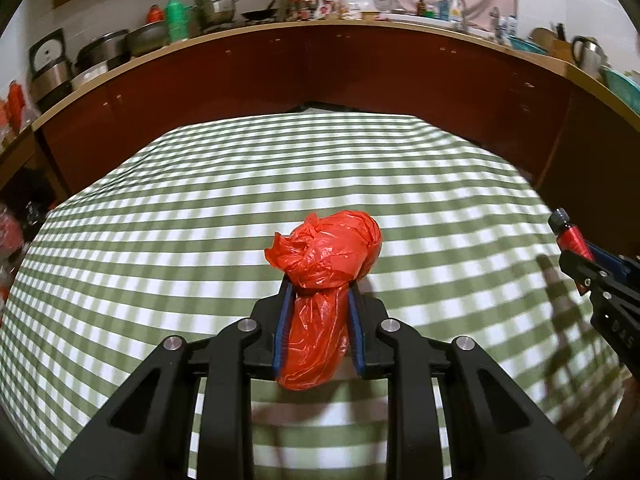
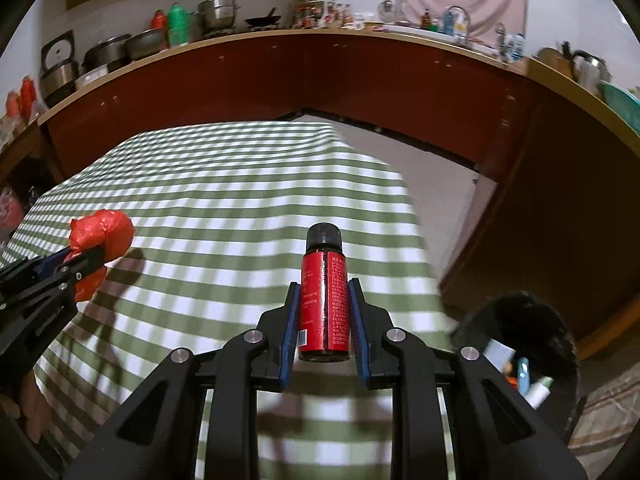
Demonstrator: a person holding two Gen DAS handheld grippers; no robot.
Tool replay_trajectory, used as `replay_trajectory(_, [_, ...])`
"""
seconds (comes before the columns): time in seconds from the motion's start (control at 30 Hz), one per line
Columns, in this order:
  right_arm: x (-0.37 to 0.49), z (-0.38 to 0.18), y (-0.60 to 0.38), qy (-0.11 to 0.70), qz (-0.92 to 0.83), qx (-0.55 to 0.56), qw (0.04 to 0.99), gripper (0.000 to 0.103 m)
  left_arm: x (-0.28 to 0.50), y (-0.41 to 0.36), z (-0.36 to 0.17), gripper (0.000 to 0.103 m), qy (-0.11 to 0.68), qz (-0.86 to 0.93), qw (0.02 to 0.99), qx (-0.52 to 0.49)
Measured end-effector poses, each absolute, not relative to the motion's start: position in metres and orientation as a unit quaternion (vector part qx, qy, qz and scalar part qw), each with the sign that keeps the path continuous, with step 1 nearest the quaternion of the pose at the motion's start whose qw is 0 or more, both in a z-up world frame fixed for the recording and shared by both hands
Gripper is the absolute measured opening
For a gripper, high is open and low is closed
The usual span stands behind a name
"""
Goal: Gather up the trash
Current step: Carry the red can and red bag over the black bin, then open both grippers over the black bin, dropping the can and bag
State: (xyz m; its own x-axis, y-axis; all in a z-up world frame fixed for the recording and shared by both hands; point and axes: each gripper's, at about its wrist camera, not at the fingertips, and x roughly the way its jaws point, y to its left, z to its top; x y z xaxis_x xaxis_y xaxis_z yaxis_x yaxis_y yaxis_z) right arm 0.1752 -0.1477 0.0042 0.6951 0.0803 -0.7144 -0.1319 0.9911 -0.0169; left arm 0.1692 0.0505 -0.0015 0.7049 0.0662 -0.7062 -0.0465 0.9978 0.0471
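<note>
My left gripper (image 1: 319,286) is shut on a crumpled red plastic bag (image 1: 326,256) and holds it above the green-checked tablecloth (image 1: 200,200). My right gripper (image 2: 324,288) is shut on a small red bottle (image 2: 324,300) with a black cap, held upright above the table's right part. The right gripper with the bottle (image 1: 570,236) shows at the right edge of the left wrist view. The left gripper with the bag (image 2: 102,236) shows at the left of the right wrist view.
A black bin (image 2: 552,320) holding several discarded items stands on the floor right of the table. Dark red cabinets (image 1: 320,68) with a counter full of pots and bottles run behind and to the right.
</note>
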Motion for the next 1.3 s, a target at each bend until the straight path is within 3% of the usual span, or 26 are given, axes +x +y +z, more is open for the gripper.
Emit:
replay_trajectory(0.8, [0.125,-0.003,-0.316,0.371,-0.079,0.016,0.925,0.025,0.148,-0.165,-0.004,0.023,0.357,-0.126,0.921,0.088])
replay_trajectory(1.3, [0.126,-0.015,-0.358,0.368,-0.096,0.041,0.924,0.024,0.159,-0.243,-0.018,0.023,0.359,-0.159,0.913,0.113])
